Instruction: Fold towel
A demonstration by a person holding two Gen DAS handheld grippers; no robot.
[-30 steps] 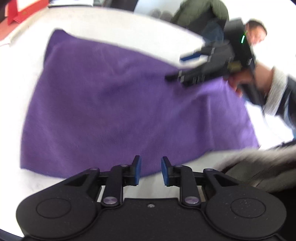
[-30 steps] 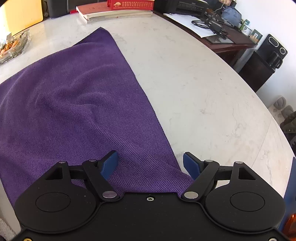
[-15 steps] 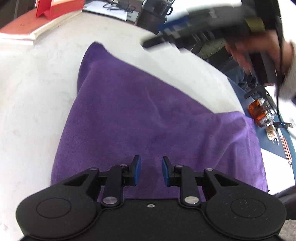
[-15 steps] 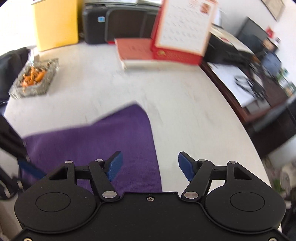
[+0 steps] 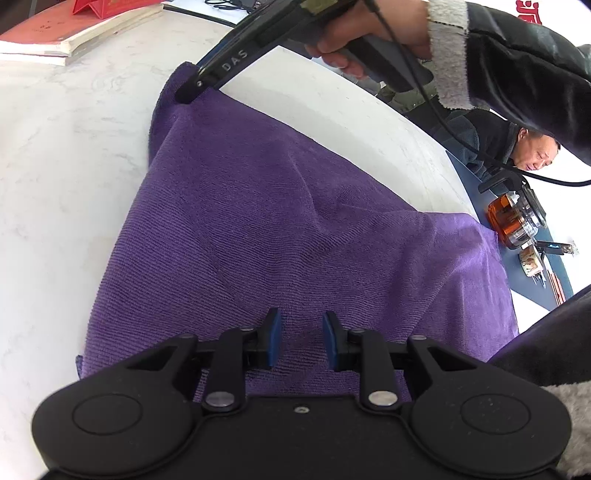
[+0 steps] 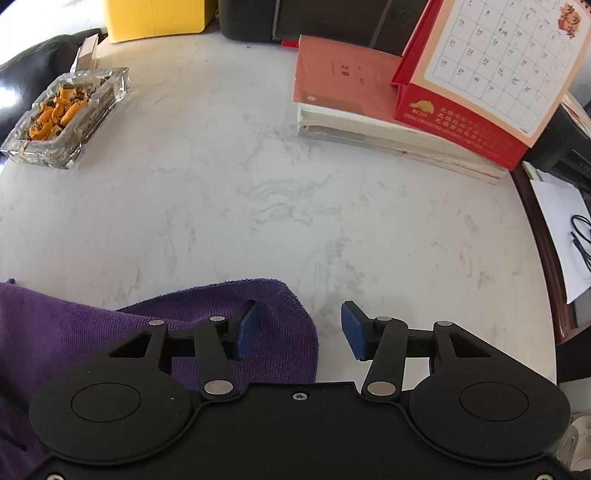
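A purple towel (image 5: 280,229) lies spread on the white marble table (image 5: 55,192). My left gripper (image 5: 299,339) hangs over the towel's near edge. Its blue pads (image 5: 272,341) stand a narrow gap apart with nothing pinched between them. My right gripper (image 6: 300,328) is down at the towel's far corner (image 6: 273,314). Its jaws are closing; the corner lies between them, close by the left pad (image 6: 245,330), and the pads do not press on it. In the left wrist view the right gripper (image 5: 186,94) touches that corner, held by a hand (image 5: 351,55).
A glass ashtray (image 6: 66,114) sits far left. A stack of books (image 6: 369,110) bears a red desk calendar (image 6: 480,74) far right. A yellow box (image 6: 155,18) stands at the back. The table's curved edge (image 6: 532,258) is on the right. A seated person (image 5: 517,155) is beyond the table.
My right gripper swept from the towel's right edge to its far corner and its jaws narrowed. My left gripper came in over the near edge, then held still.
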